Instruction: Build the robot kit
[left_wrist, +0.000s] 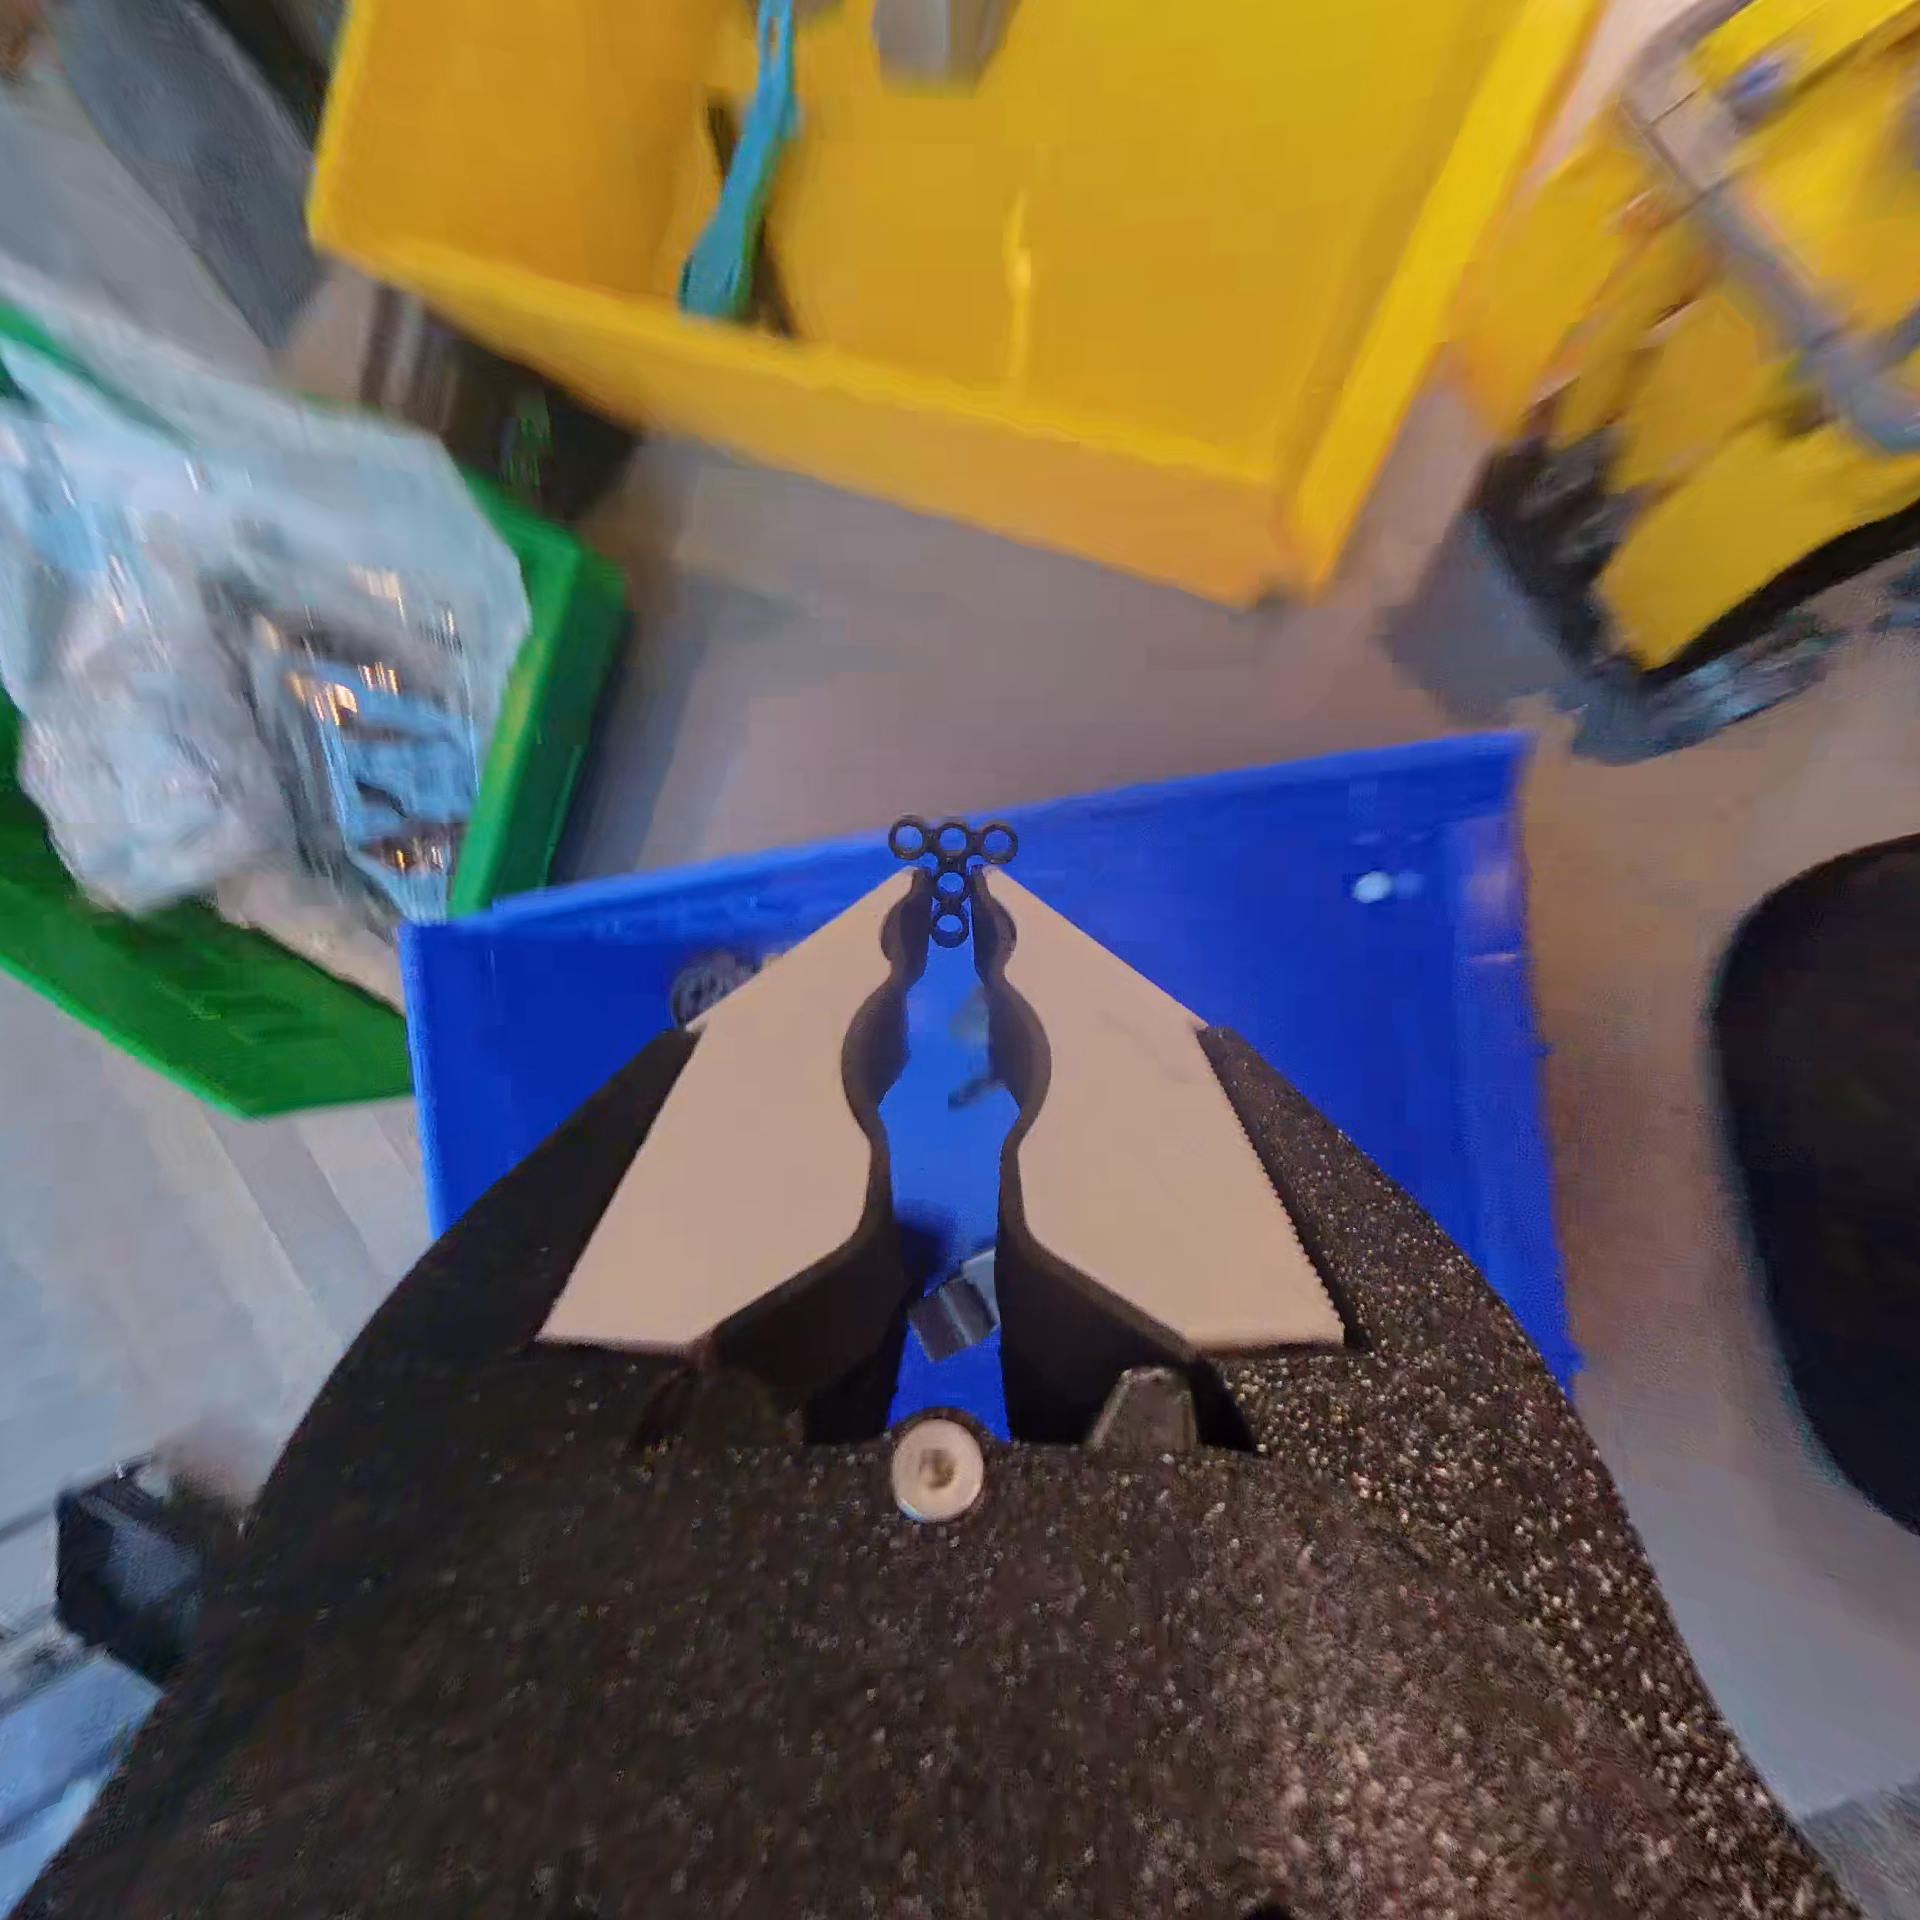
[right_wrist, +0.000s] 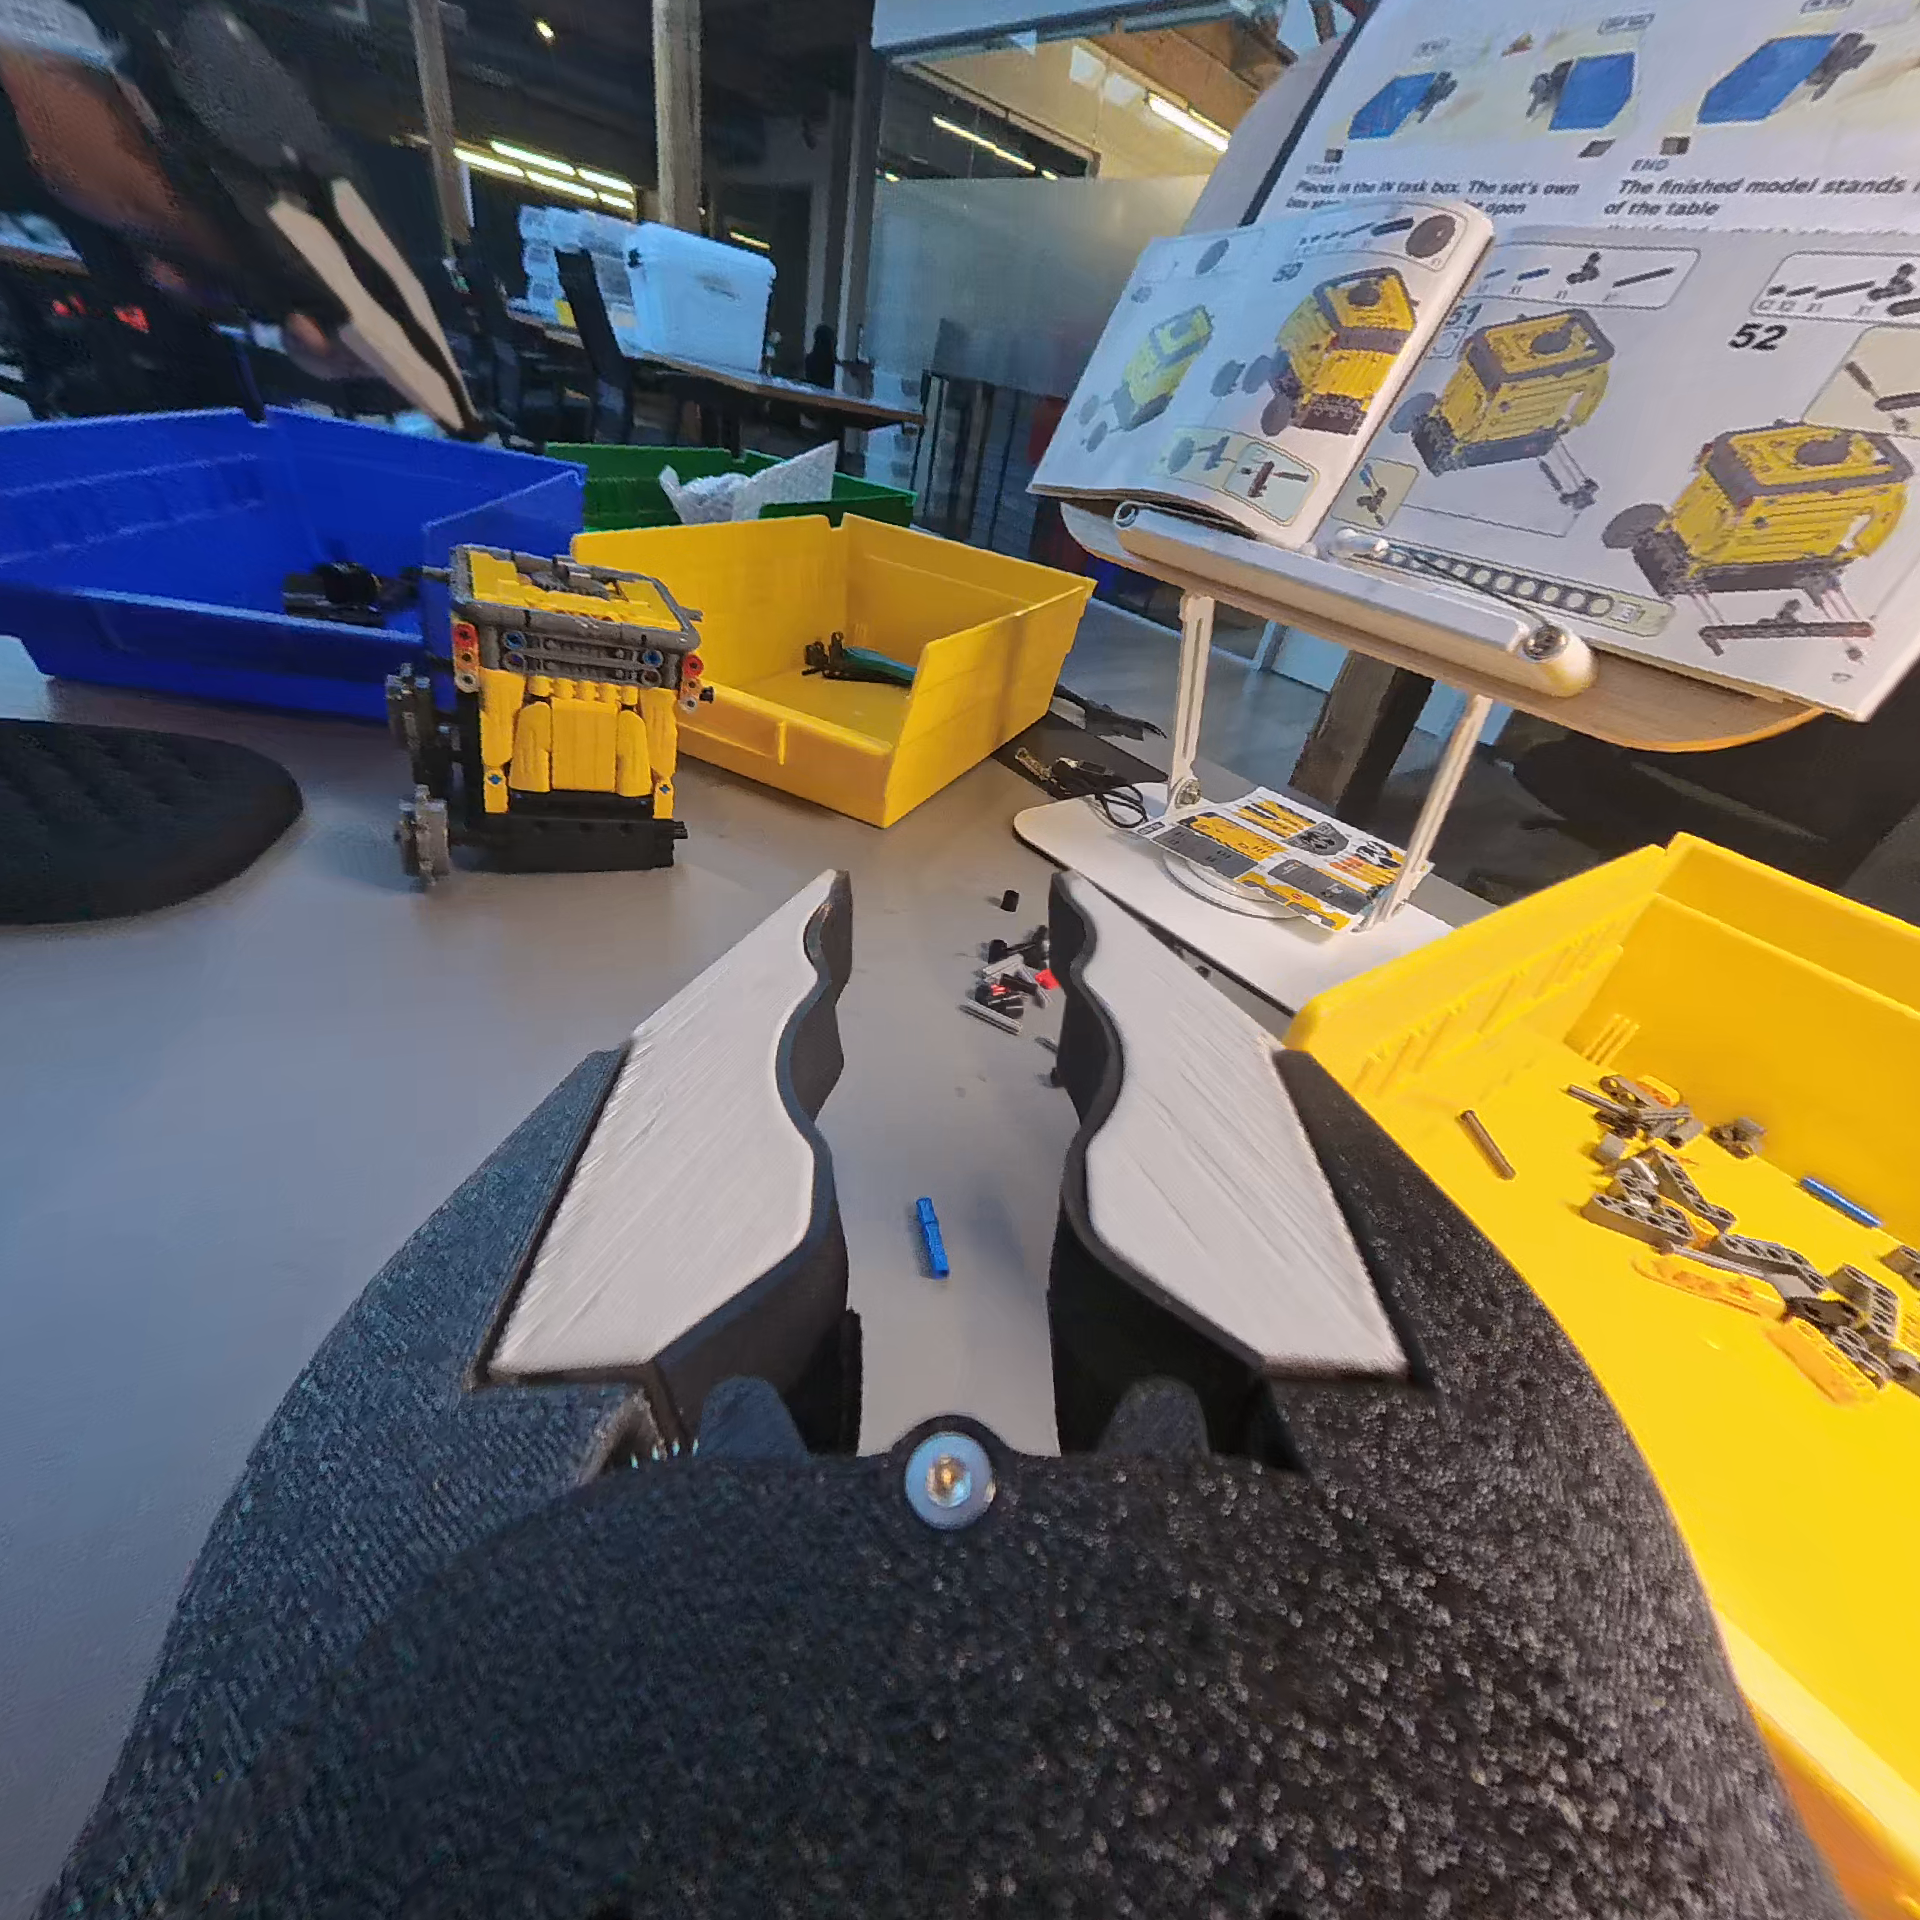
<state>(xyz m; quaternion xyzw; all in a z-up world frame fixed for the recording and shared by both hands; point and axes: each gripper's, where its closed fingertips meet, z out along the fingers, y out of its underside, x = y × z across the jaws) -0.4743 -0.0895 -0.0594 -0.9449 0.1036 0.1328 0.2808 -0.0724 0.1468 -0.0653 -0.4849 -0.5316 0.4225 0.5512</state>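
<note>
My left gripper (left_wrist: 951, 883) is shut on a small black T-shaped beam with round holes (left_wrist: 951, 852) and holds it above the blue bin (left_wrist: 1299, 935). It also shows far off in the right wrist view (right_wrist: 457, 416), over the blue bin (right_wrist: 156, 540). My right gripper (right_wrist: 948, 904) is open and empty, low over the grey table. A small blue pin (right_wrist: 931, 1236) lies on the table between its fingers. A heap of small black, grey and red parts (right_wrist: 1013, 977) lies just past its tips. A yellow and black brick-built model (right_wrist: 561, 707) stands ahead to the left.
A yellow bin (right_wrist: 883, 665) holds a teal tool; another yellow bin (right_wrist: 1714, 1195) of grey parts stands at the right. A green bin (left_wrist: 208, 987) holds plastic bags. An instruction booklet (right_wrist: 1558, 416) rests on a white stand. A black round pad (right_wrist: 114, 821) lies at the left. My right fingertips sit around 50 centimeters from my left ones.
</note>
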